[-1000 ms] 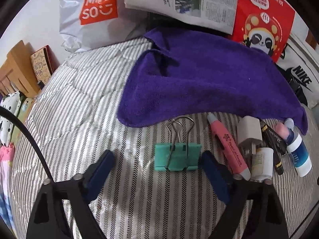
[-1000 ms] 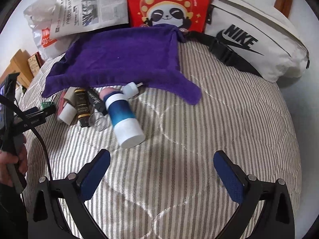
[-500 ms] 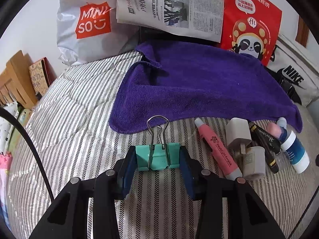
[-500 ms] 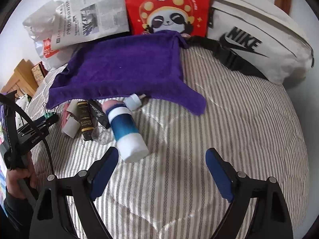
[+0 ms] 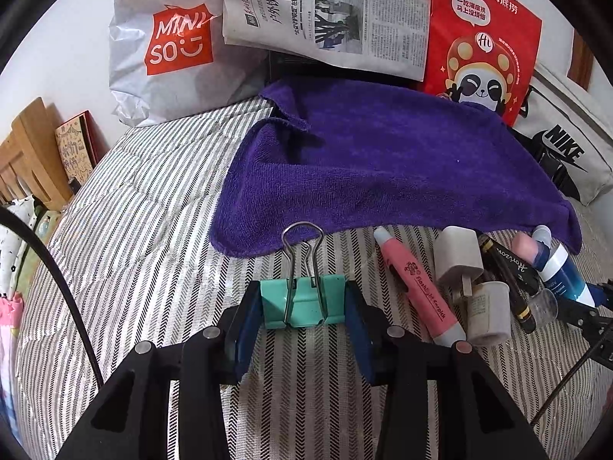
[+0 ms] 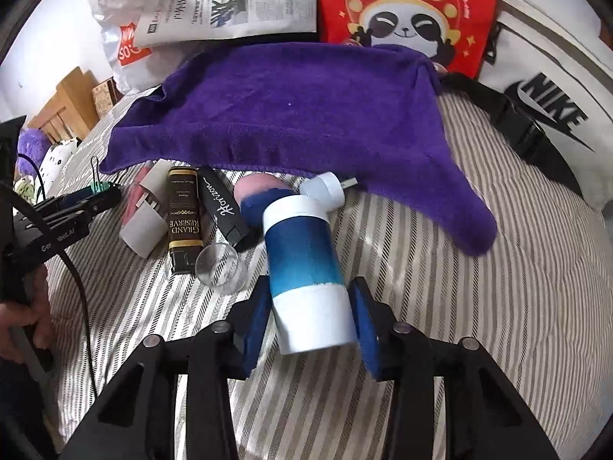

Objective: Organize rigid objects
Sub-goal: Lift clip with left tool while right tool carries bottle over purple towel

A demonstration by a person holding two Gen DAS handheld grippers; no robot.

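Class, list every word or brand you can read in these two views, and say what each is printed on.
"MINI SO": grey plastic bag
"NIKE": white bag
"GRAND RESERVE": black box
"Horizon": black tube
"Flashlight Scroick", last word uncertain: pink pen
Newspaper and red panda bag: Chinese print, unread.

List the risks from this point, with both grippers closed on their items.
1. The right gripper clamps the blue-and-white bottle near its white end only; the long body may pivot or slip when lifted.
2. The clear glass cup lies against the bottle's left side, so lifting could knock it rolling.
3. The left gripper holds the green binder clip by its ends; its smooth body might twist out.
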